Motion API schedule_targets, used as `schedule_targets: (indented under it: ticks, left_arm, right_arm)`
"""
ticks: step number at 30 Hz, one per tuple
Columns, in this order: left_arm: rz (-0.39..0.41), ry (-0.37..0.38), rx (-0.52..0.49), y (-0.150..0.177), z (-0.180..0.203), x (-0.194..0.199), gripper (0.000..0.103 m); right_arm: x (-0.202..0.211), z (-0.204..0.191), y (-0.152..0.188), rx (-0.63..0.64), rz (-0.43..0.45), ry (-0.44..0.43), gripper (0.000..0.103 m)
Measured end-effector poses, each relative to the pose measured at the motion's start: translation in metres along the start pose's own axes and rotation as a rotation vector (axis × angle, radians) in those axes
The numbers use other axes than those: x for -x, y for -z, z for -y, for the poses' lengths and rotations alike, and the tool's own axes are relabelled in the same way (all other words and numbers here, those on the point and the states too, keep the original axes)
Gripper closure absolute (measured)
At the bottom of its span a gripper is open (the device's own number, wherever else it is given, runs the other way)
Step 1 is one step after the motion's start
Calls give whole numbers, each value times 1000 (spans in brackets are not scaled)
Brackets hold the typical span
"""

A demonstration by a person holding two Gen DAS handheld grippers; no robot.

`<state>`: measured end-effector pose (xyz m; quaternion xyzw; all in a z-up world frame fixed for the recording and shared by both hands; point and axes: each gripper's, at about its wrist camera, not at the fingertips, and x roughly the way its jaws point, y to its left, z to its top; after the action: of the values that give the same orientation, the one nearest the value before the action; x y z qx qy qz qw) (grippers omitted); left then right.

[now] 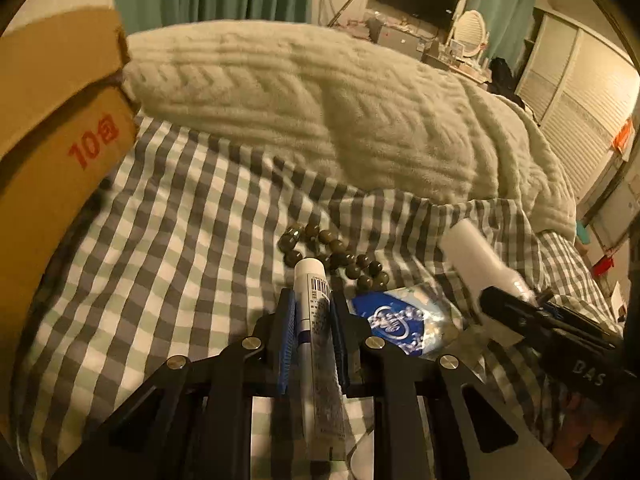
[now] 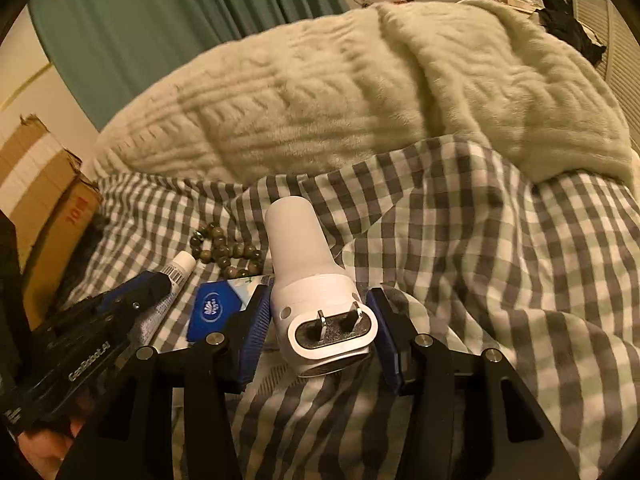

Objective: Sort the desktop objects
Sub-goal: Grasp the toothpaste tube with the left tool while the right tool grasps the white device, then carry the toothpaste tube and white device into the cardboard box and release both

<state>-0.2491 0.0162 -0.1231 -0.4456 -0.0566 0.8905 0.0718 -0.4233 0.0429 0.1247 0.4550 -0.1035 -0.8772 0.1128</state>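
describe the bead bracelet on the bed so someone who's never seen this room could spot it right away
Start at the big cream knitted blanket heaped on the bed, then drop to the grey-and-white checked sheet in front of it. There, just beyond the tip of the white tube and the blue tissue packet, lies the bead bracelet. It is the only loose string of dark, glossy round beads; everything near it is smooth white or blue packaging.

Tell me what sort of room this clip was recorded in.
Most likely a bedroom: the objects lie on a bed's checked sheet with a fluffy cream blanket heaped behind, and a dressing table with an oval mirror stands at the far wall.
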Motion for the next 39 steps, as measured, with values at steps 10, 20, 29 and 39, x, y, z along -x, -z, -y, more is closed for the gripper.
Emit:
schedule_targets:
  ticks: [10, 20, 29, 39]
  left_arm:
    - [68, -5, 34, 0, 7, 19, 85]
    - [133, -5, 14, -6, 21, 70, 85]
    - [298, 63, 71, -43, 18, 171, 85]
    - [348, 16, 49, -75, -23, 278, 85]
  right_arm:
    - [37, 7, 12, -21, 62, 15, 55]
    - [90, -8, 21, -36, 127, -11, 55]
    - [155, -67, -4, 90, 217, -23, 55]
    - [230, -186, -41, 251, 253, -231, 55]
